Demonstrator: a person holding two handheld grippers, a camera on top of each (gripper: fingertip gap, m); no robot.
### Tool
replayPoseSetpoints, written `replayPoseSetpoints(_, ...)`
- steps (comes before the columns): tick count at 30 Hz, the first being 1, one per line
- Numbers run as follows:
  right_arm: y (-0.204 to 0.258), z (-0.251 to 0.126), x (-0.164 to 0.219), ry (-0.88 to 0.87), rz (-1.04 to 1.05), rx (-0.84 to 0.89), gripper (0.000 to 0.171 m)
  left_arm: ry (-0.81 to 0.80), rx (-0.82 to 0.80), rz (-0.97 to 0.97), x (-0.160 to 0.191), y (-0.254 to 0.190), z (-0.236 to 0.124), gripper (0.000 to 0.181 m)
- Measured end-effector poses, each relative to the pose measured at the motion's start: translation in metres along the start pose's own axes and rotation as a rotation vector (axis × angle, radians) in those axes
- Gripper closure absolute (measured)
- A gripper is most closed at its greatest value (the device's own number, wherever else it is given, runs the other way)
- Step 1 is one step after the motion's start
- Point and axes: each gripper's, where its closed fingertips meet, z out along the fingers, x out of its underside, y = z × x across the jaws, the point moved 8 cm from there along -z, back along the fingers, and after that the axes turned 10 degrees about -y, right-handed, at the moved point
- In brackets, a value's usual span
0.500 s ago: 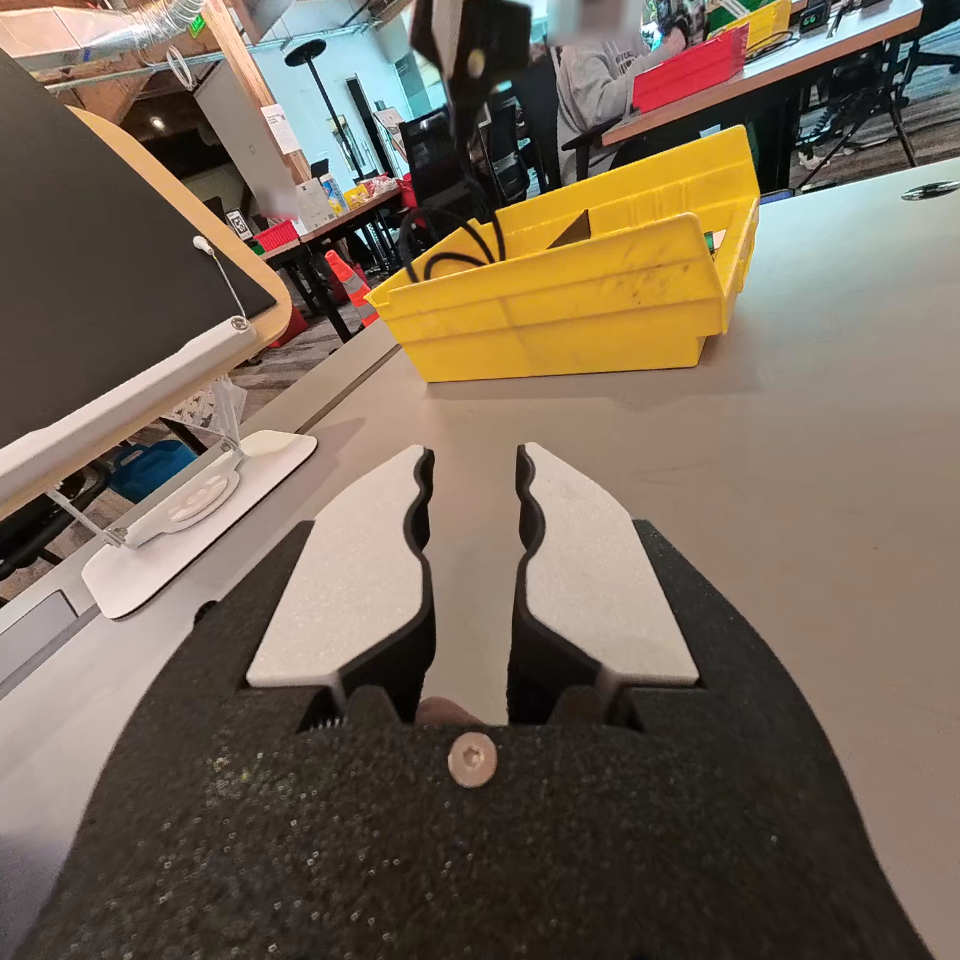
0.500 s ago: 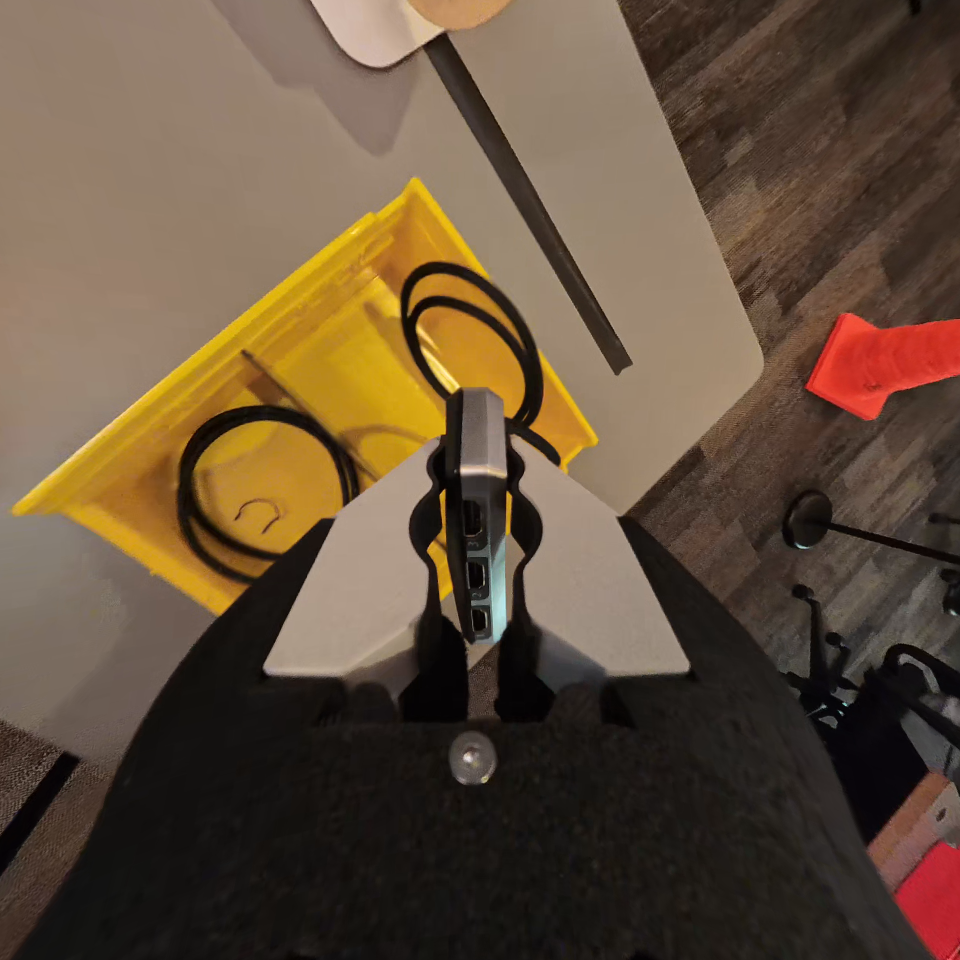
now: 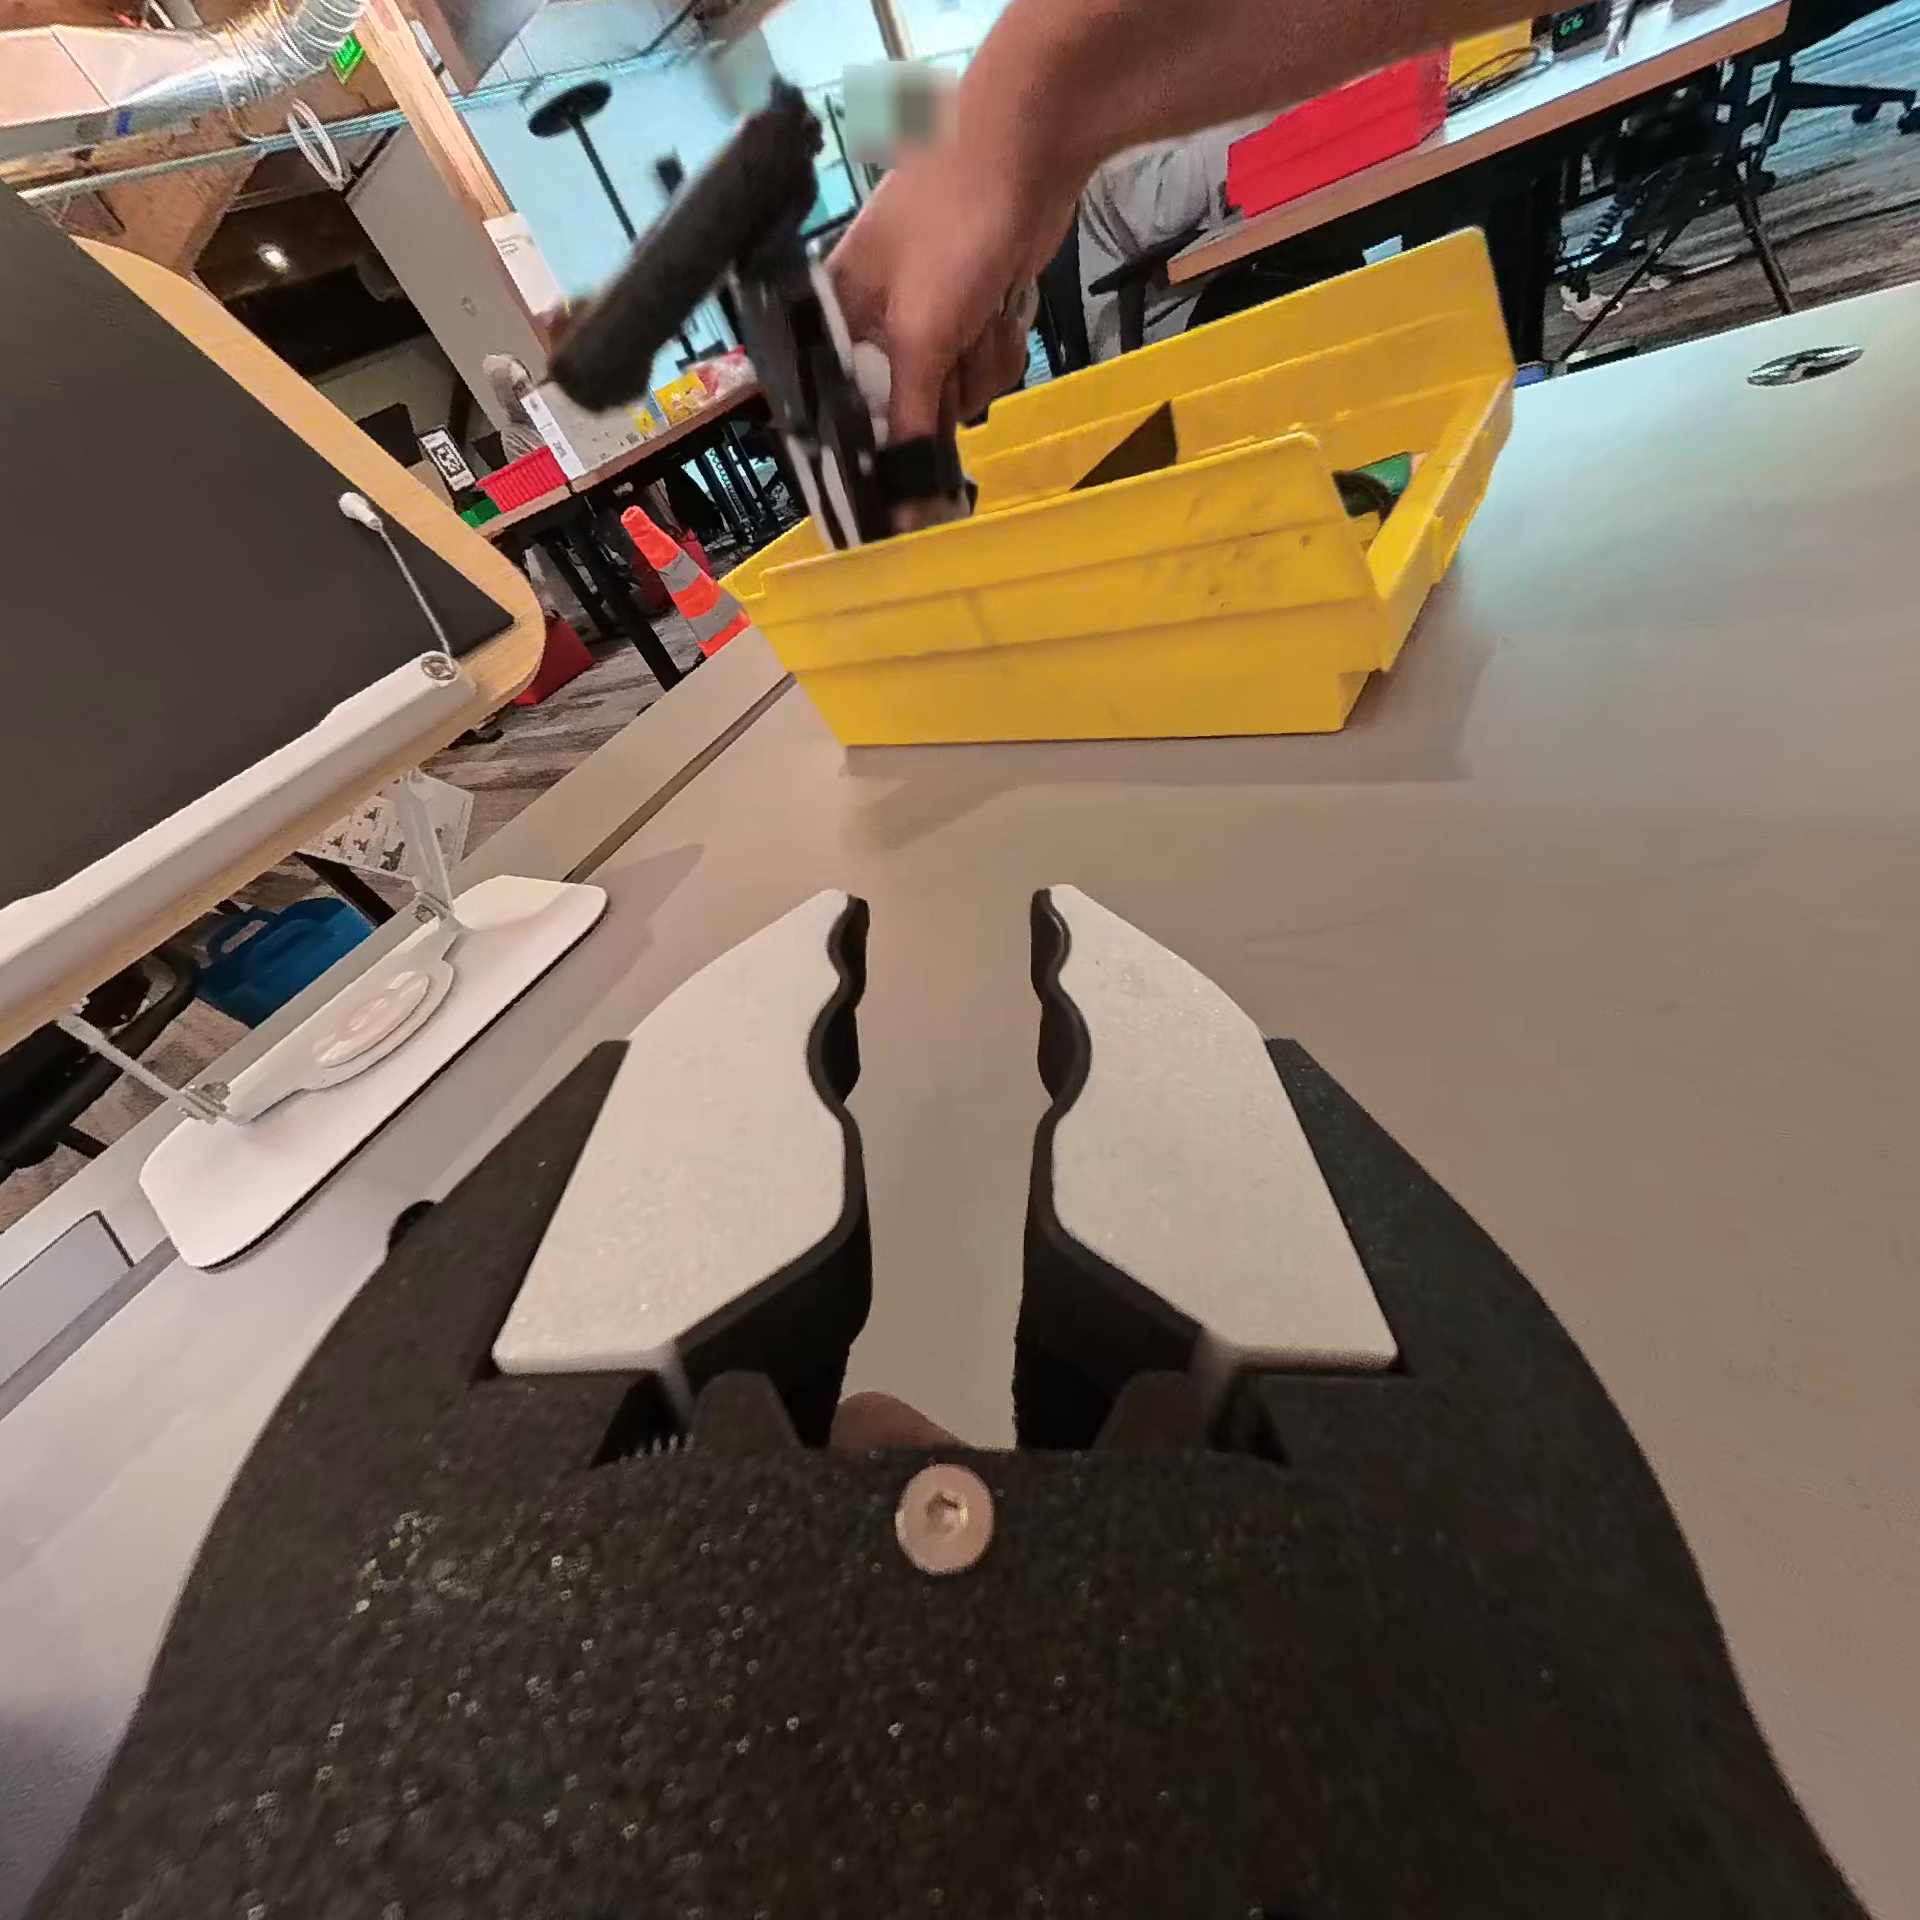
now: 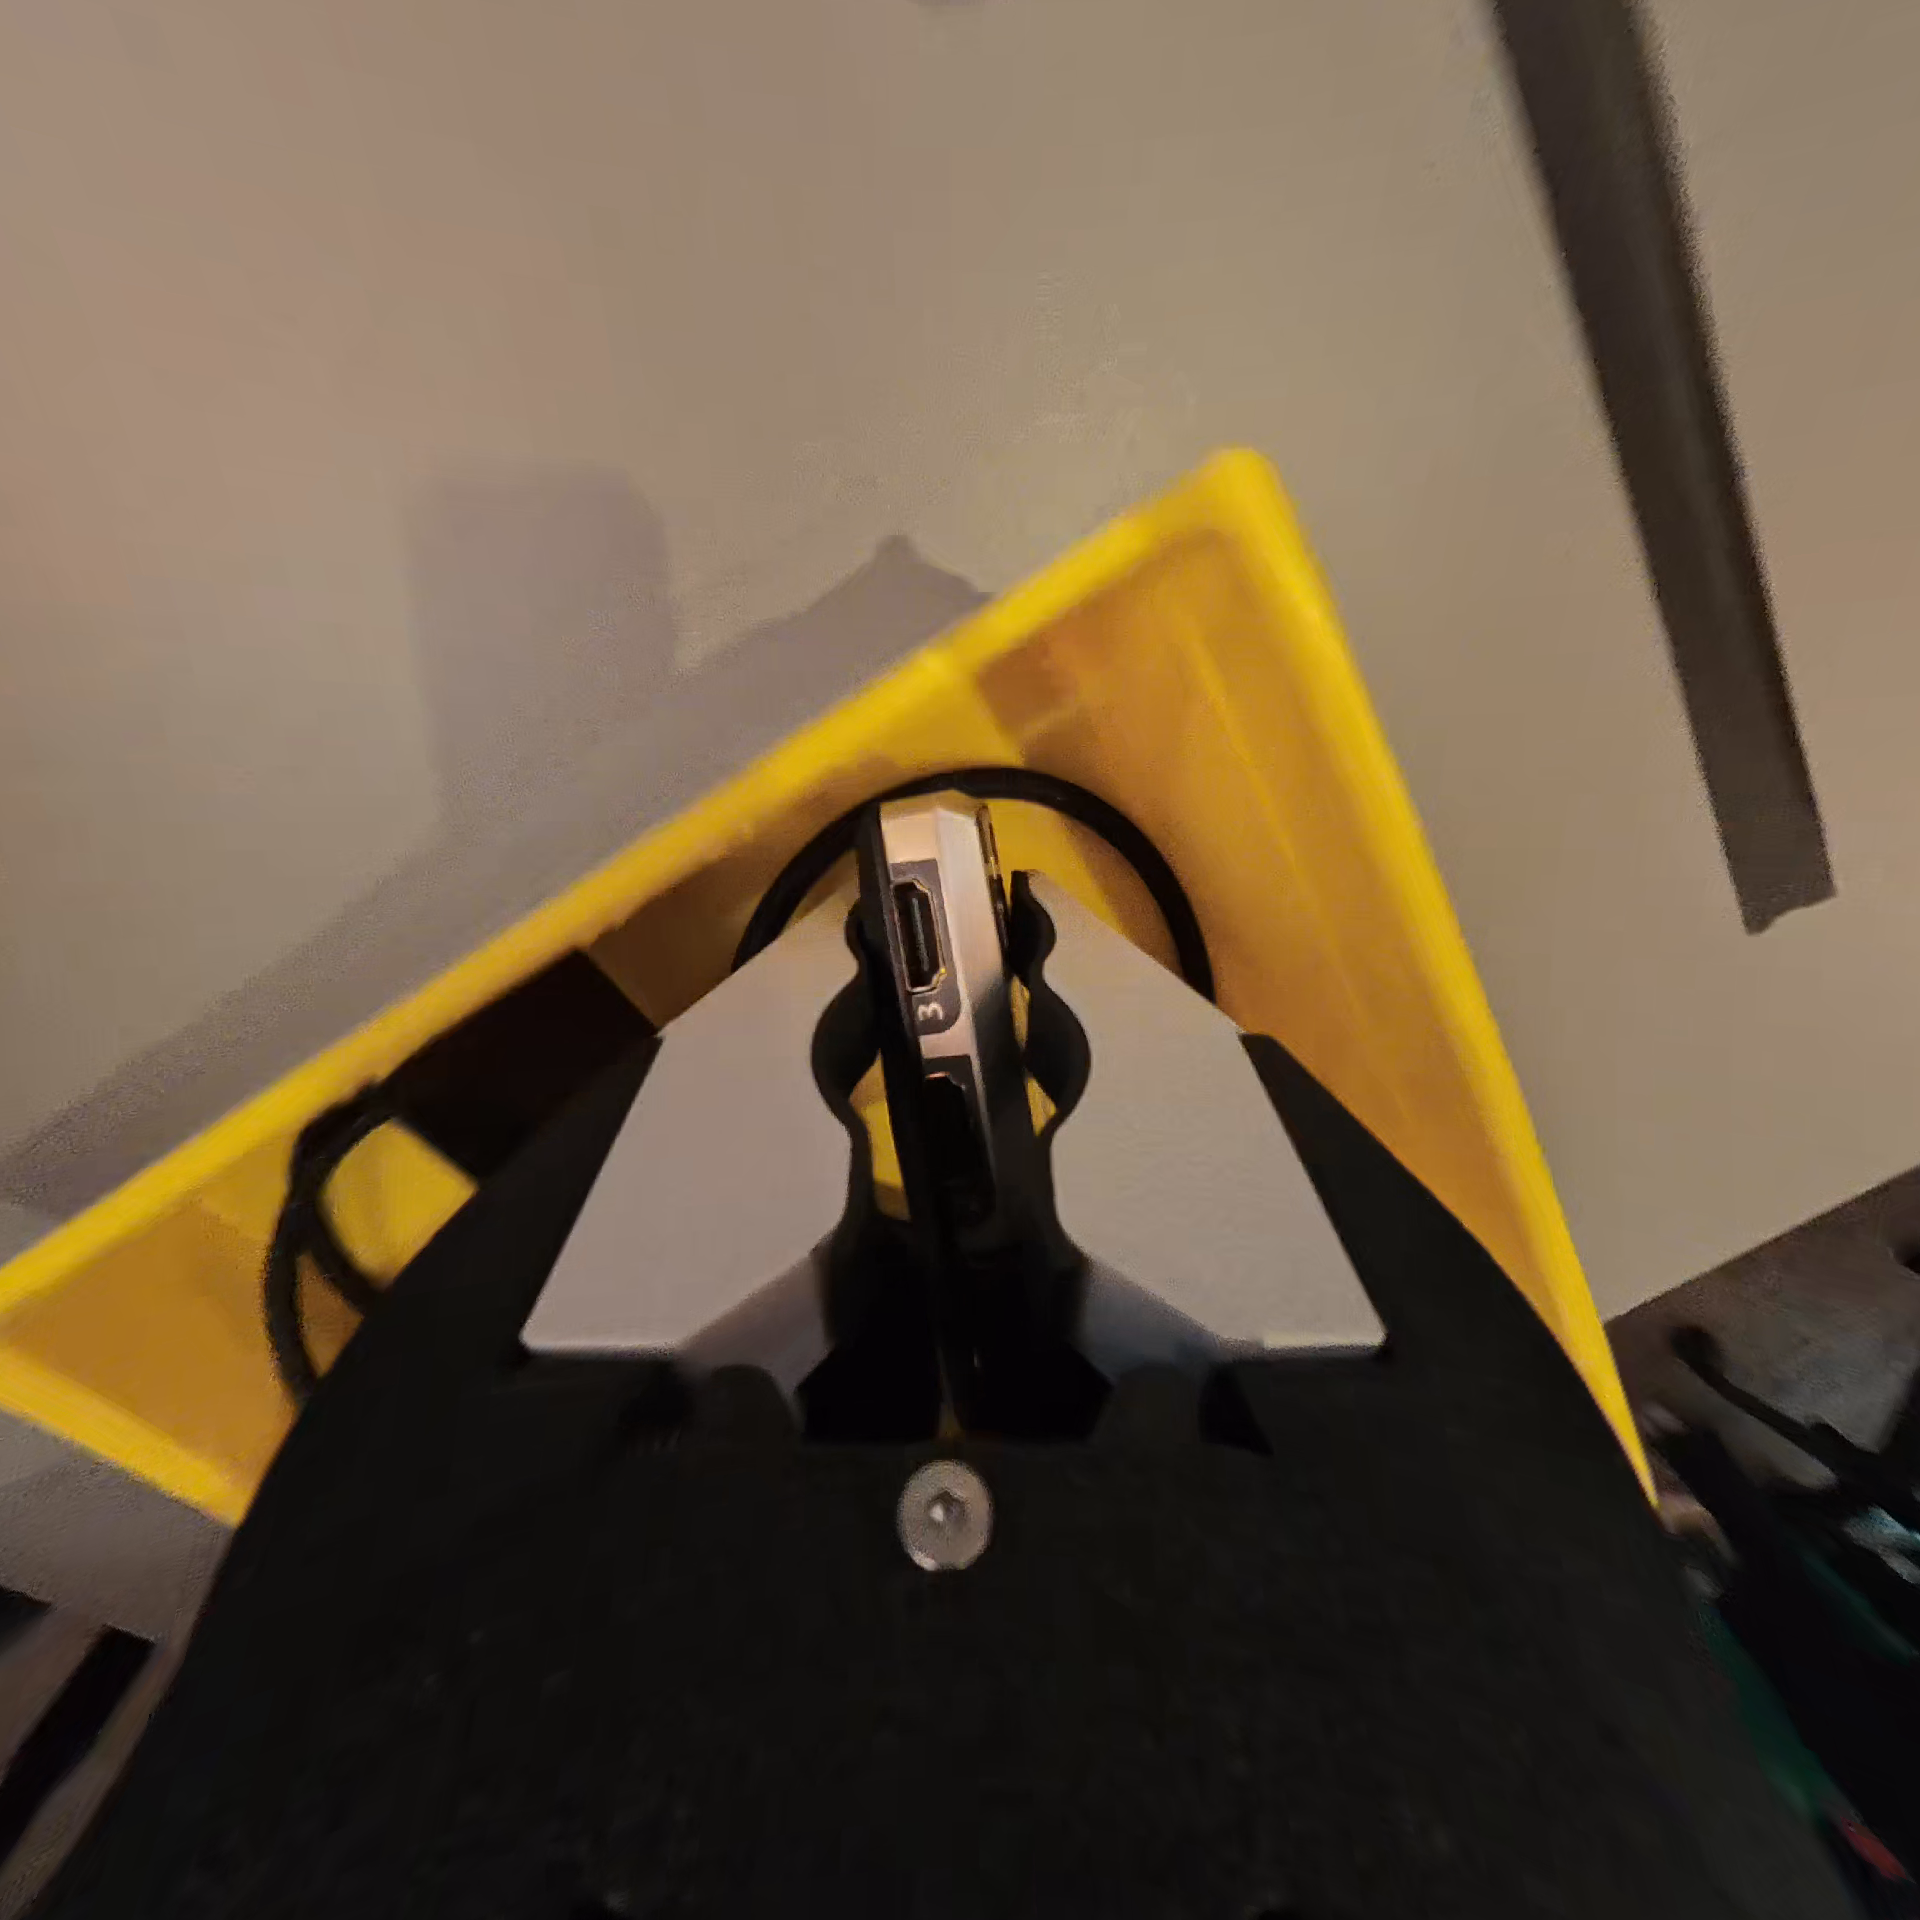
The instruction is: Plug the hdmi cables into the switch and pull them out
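The switch (image 4: 940, 997) stands on edge, clamped in the right tool (image 4: 940, 935) low over the yellow bin (image 4: 1226, 748) holding the cables (image 4: 1122, 821), while the left tool (image 3: 948, 925) waits apart and empty, farther off on the desk (image 3: 1558, 935).

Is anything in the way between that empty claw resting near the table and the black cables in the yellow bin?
Yes. The yellow bin's near wall faces the open left claw and hides the cables from its view. The right claw, holding the switch, also hangs over the bin's left end. The bare table in front is open.
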Motion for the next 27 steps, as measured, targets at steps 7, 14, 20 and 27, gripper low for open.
replayPoseSetpoints(7,0.005,0.024,-0.007,0.172,-0.155,0.081,0.15,0.016,-0.002,0.001,0.002,0.0,0.001,0.151)
replayPoseSetpoints(14,-0.004,-0.047,-0.031,-0.237,0.011,0.043,0.138,0.016,-0.012,-0.044,0.003,0.005,0.0,0.151)
replayPoseSetpoints(20,0.034,-0.163,-0.027,-0.734,0.116,0.061,0.131,0.025,-0.026,-0.116,0.002,0.008,-0.002,0.151)
replayPoseSetpoints(27,0.159,-0.162,0.091,-1.189,0.42,0.188,0.13,0.123,-0.061,-0.354,-0.035,-0.002,-0.034,0.149)
